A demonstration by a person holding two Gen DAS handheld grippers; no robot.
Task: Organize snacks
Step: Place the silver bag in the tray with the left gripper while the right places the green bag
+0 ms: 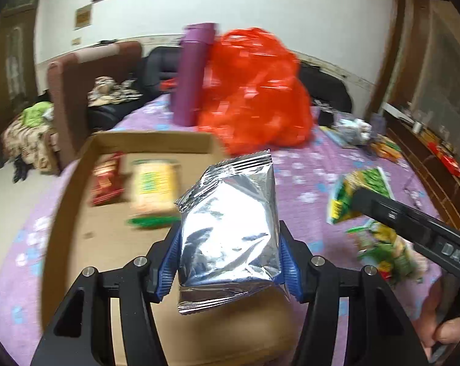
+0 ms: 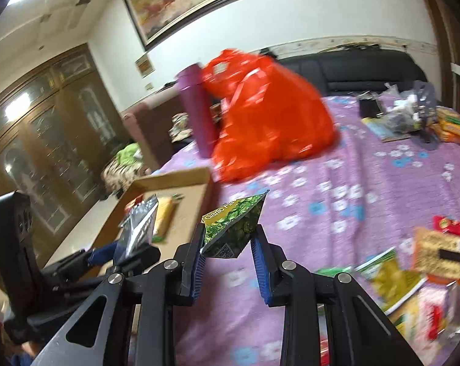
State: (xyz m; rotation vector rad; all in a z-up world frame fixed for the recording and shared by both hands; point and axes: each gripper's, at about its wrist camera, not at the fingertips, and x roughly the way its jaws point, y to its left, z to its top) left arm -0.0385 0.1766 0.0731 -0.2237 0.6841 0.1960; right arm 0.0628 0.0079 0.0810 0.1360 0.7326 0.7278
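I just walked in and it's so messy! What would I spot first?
The big orange-red plastic bag at the back of the purple flowered tablecloth, beside a purple cylinder. Then the shiny silver foil packet in the left gripper over the cardboard box, and the green snack packet in the right gripper.

A crinkled silver foil snack packet (image 1: 230, 238) has a mirror-bright, creased skin and crimped, sawtoothed end seals. The ribbed blue rubbery pads (image 1: 286, 259) beside it look matt, set in smooth black plastic fingers with small polished metal pins. A shallow brown cardboard box (image 1: 77, 201) is dull and papery. A green printed film packet (image 2: 234, 228) is glossy. A thin orange-red plastic bag (image 2: 269, 116) is shiny, wrinkled and slightly see-through. A purple cylinder (image 2: 196, 106) has a smooth, matt look. A purple flowered cloth cover (image 2: 367, 189) is soft, matt and lightly rumpled. Dark wooden cabinets (image 2: 47, 128) carry a varnished gleam and glass panes.
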